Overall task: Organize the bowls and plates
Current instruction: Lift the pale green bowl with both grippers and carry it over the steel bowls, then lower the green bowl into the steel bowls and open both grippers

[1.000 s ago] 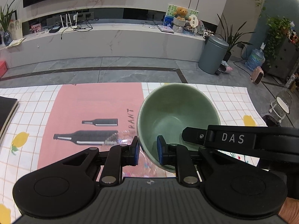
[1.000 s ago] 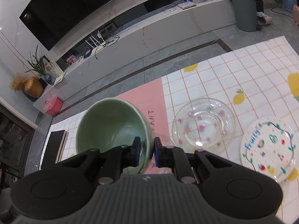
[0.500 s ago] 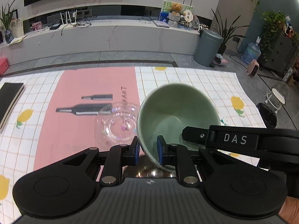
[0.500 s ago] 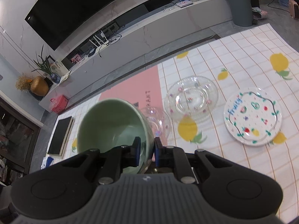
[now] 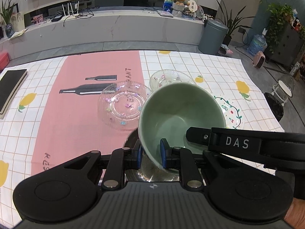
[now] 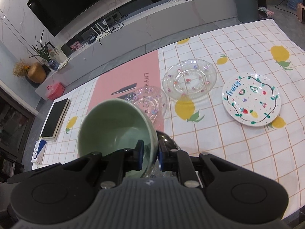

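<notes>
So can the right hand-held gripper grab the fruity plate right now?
Probably not: the right hand-held gripper is already shut on the green bowl rim. The path to the fruity plate looks clear, though.

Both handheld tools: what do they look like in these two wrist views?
The left tool and right tool match: matte black bodies with round side housings, a ribbed grey centre panel, silver pivot screws, and blue pads on black fingers. White letters "DAS" mark the right tool's side. No cables or sleeves show.

Green bowl [image 5: 181, 112] tilted, lifted above tablecloth, rim clamped both sides. Two clear glass plates [image 6: 189, 81] [image 6: 150, 101] and white "Fruity" plate [image 6: 251, 102] lie flat.
</notes>
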A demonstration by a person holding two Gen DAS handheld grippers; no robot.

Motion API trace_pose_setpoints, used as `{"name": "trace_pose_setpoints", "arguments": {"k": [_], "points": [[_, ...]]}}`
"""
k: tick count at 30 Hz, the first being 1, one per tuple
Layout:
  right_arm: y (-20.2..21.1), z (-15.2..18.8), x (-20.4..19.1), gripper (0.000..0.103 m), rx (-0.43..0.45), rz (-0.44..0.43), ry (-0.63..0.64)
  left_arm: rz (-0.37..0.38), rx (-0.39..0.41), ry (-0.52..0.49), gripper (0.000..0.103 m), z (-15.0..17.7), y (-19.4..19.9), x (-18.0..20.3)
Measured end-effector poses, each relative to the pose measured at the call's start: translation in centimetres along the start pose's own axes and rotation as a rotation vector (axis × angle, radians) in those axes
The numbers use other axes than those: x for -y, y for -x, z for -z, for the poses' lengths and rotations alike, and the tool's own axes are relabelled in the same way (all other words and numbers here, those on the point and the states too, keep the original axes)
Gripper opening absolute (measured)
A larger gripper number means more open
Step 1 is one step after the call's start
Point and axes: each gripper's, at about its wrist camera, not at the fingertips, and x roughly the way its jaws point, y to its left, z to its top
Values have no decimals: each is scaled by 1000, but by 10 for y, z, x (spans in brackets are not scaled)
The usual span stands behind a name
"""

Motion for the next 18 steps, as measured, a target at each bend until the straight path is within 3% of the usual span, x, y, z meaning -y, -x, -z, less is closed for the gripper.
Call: {"name": "trace_pose_setpoints", "arguments": {"k": [18], "points": [[-17,18,-5,15,-84,51,63,-14,-66,-25,22,21,-10,-4]]}}
